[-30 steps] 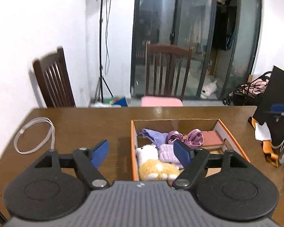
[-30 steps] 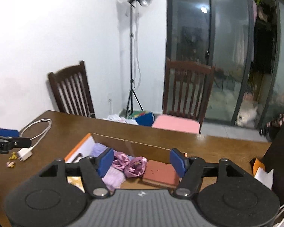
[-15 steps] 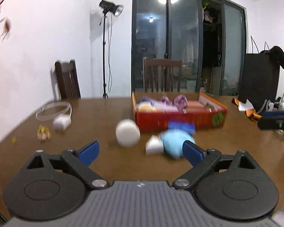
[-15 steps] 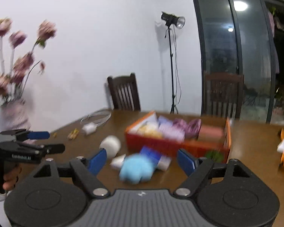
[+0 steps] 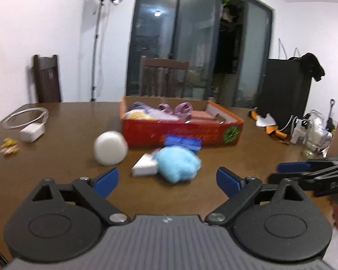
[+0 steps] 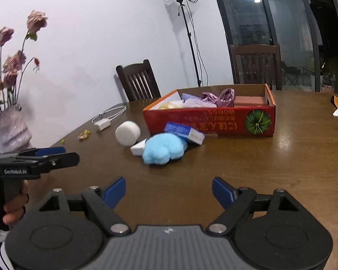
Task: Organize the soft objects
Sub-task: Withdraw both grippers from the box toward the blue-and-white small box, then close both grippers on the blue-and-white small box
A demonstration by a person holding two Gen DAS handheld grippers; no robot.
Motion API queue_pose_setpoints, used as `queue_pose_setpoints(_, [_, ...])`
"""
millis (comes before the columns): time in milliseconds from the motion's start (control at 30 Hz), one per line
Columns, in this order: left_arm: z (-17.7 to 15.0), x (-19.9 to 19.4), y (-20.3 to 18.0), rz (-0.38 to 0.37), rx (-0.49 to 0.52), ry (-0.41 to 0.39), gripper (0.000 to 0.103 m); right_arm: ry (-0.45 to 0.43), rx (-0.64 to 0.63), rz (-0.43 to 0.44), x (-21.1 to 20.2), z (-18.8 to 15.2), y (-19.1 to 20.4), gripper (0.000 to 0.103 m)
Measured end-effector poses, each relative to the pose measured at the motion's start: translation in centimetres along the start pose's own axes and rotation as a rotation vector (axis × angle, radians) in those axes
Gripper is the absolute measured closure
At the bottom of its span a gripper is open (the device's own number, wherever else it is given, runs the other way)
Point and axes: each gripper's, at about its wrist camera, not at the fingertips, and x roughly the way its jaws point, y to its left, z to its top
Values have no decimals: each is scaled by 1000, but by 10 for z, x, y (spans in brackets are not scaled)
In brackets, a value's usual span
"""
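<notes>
A red cardboard box (image 5: 180, 132) (image 6: 209, 121) stands mid-table and holds purple satin scrunchies (image 5: 175, 108), lilac cloths and a pinkish block. In front of it lie a fluffy light-blue plush (image 5: 176, 164) (image 6: 163, 149), a white foam roll (image 5: 110, 147) (image 6: 127, 132), a white sponge block (image 5: 144, 166) (image 6: 137, 147) and a blue packet (image 5: 182, 141) (image 6: 180, 129). My left gripper (image 5: 166, 176) hovers low just short of the plush, its jaws wide and closing on nothing. My right gripper (image 6: 169, 185) sits beside it to the right, also wide, closing and empty.
A white charger with coiled cable (image 5: 31, 132) and small yellow bits (image 5: 9, 146) lie at the table's left. A vase of dried flowers (image 6: 13, 130) stands at the near-left edge. Bottles and orange scraps (image 5: 311, 132) crowd the right. Chairs and a light stand are behind.
Both grippers pulled back from over the box and dropped low near the table's front. The loose items before the box came into view. Both pairs of jaws stand wider.
</notes>
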Motion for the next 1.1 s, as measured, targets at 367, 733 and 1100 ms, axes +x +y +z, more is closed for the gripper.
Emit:
queue_pose_setpoints(367, [60, 180, 25, -71, -79, 202, 48, 42, 156, 68, 134, 56, -51, 47])
queue_pose_setpoints(733, [48, 205, 42, -193, -218, 207, 72, 54, 223, 102, 171, 54, -70, 76])
queue_pose_setpoints(1100, [55, 85, -7, -209, -247, 39, 74, -15, 91, 134, 66, 53, -30, 76])
